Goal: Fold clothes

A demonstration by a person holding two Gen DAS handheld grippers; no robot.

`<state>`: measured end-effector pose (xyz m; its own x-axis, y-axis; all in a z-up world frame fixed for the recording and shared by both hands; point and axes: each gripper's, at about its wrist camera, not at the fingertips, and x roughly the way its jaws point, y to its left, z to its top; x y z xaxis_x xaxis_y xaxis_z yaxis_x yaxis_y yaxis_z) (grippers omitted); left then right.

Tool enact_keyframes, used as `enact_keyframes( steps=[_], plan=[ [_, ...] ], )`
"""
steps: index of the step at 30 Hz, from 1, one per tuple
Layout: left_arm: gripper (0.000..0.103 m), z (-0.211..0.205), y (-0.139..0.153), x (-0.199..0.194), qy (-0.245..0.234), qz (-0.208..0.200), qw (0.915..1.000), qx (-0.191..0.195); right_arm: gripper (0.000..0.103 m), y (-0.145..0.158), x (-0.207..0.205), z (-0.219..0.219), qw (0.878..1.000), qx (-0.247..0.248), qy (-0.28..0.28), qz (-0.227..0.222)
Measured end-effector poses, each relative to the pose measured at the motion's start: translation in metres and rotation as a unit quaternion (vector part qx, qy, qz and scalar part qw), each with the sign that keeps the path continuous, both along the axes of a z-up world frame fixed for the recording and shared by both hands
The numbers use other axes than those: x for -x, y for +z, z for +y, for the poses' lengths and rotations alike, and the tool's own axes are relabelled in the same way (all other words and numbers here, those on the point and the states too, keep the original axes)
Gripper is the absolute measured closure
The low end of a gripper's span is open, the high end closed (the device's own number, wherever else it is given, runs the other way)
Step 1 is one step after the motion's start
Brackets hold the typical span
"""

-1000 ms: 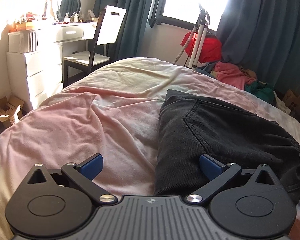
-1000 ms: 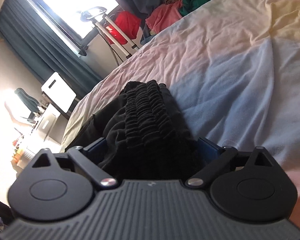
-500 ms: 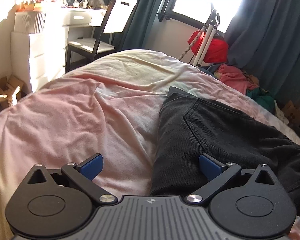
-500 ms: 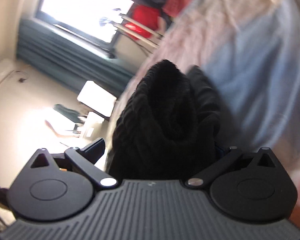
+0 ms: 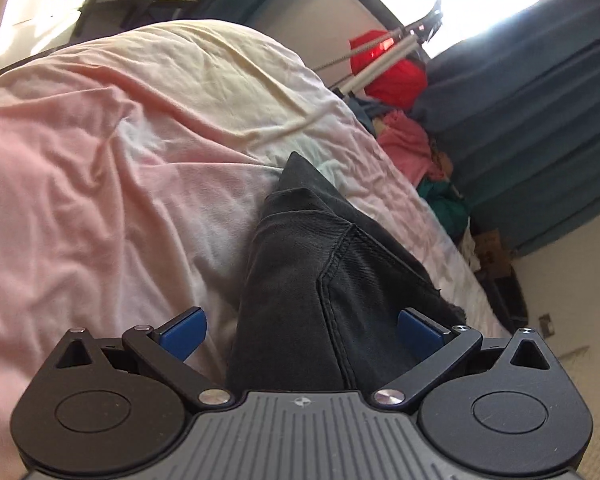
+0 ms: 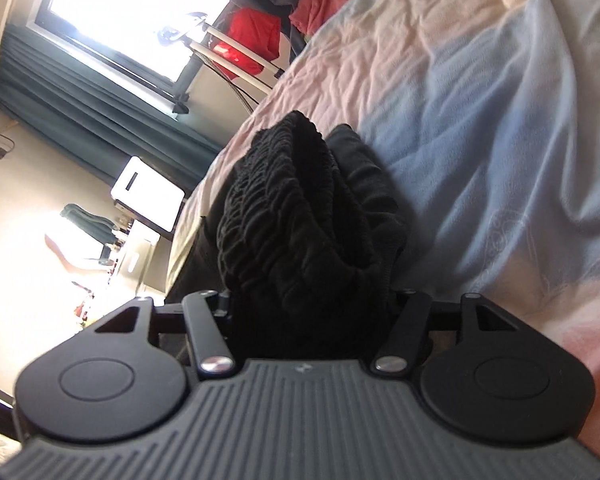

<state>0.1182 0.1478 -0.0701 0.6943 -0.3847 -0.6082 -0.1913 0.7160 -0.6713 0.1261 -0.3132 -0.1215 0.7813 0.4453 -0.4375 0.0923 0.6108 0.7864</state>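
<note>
On the bed [image 5: 100, 184], starting at my left side: my left gripper [image 5: 300, 330] stands with its blue pads [image 5: 184, 330] spread wide, closed on nothing. The black jeans [image 5: 320, 280] run up between the two fingers from under the gripper body, nearer the right pad than the left; pink sheet shows in the gap beside the left pad. I cannot tell whether either pad touches the denim. A stitched pocket seam crosses the cloth just ahead of the gripper, and the far corner of the jeans comes to a point on the pink-and-cream sheet.

Moving right: my right gripper [image 6: 312, 300] is clamped on the gathered elastic waistband [image 6: 284, 220] of the jeans. The bunched black fabric fills the space between the fingers and hides both pads, with the linkage arms drawn in close.

Left view alone shows the flat denim panel, the pocket stitching and the clothes pile [image 5: 412, 148] by the curtains [image 5: 540, 120]. Right view alone shows the ruched waistband standing up in a mound, the blue patch of sheet [image 6: 500, 140] to its right, and the dressing table [image 6: 136, 248].
</note>
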Motion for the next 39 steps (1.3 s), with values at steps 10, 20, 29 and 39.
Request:
enact_keyframes(
  steps=[10, 20, 29, 39],
  plan=[
    [0.015, -0.019, -0.04, -0.038, -0.097, 0.05, 0.994, 0.01, 0.042, 0.006, -0.002, 0.001, 1.0, 0.004, -0.007, -0.029],
    [0.044, -0.018, -0.034, -0.041, -0.087, 0.046, 0.9951, 0.007, 0.042, 0.006, -0.014, 0.01, 1.0, 0.027, 0.0, -0.014],
    [0.06, -0.033, 0.017, -0.024, -0.104, -0.045, 0.9931, -0.029, 0.046, 0.058, 0.008, 0.005, 0.996, 0.015, -0.012, -0.087],
    [0.063, -0.132, 0.084, -0.044, -0.177, -0.074, 0.9815, -0.005, 0.047, 0.116, 0.042, -0.085, 0.99, 0.01, -0.075, -0.12]
  ],
)
